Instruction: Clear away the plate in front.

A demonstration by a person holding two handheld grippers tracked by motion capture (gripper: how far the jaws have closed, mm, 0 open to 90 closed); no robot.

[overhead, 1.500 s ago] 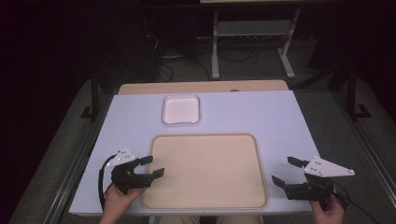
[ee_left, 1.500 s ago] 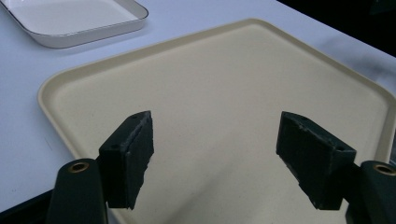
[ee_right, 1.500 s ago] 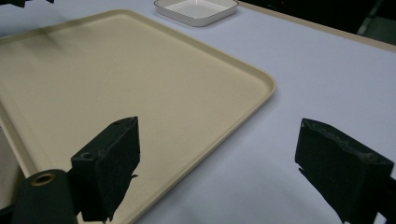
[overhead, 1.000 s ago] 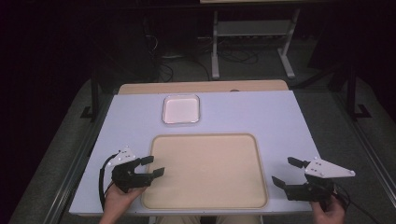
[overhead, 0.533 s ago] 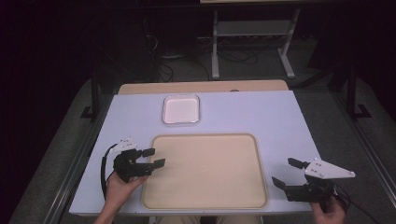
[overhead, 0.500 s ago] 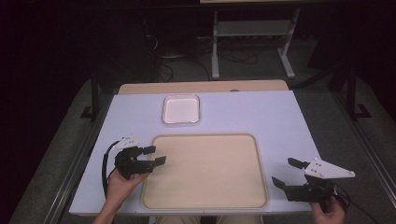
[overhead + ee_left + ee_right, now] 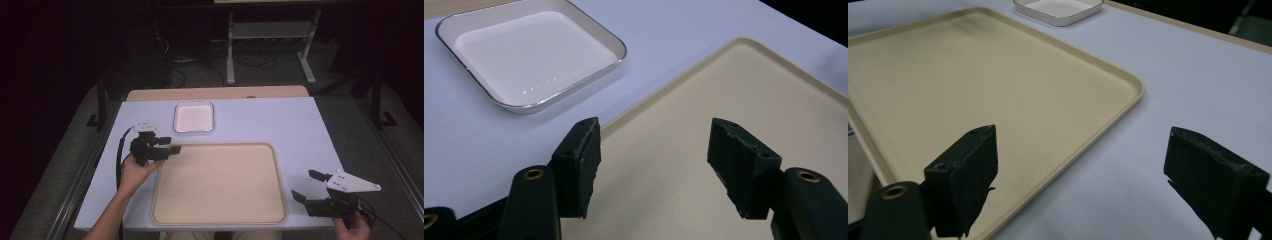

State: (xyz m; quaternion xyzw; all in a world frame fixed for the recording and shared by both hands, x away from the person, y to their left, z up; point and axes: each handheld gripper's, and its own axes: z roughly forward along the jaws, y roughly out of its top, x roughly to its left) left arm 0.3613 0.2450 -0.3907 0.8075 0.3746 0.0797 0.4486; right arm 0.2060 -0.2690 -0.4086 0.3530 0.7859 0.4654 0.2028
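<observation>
Light falls from above onto the pale lilac-white table top [image 7: 260, 120], which stands bright while the floor and the metal stand behind it sink into near black, their detail muddy. The high view is soft and slightly grainy; edges of the beige rectangular plastic tray [image 7: 220, 182] look smeared. The small white square dish with a thin metal rim [image 7: 531, 55] shows a row of tiny glare spots on its floor in the left gripper view, and its rim glints. Both gripper views are sharper in the middle distance; the black jaws at the bottom are close and a little blurred, casting faint soft shadows on the tray
</observation>
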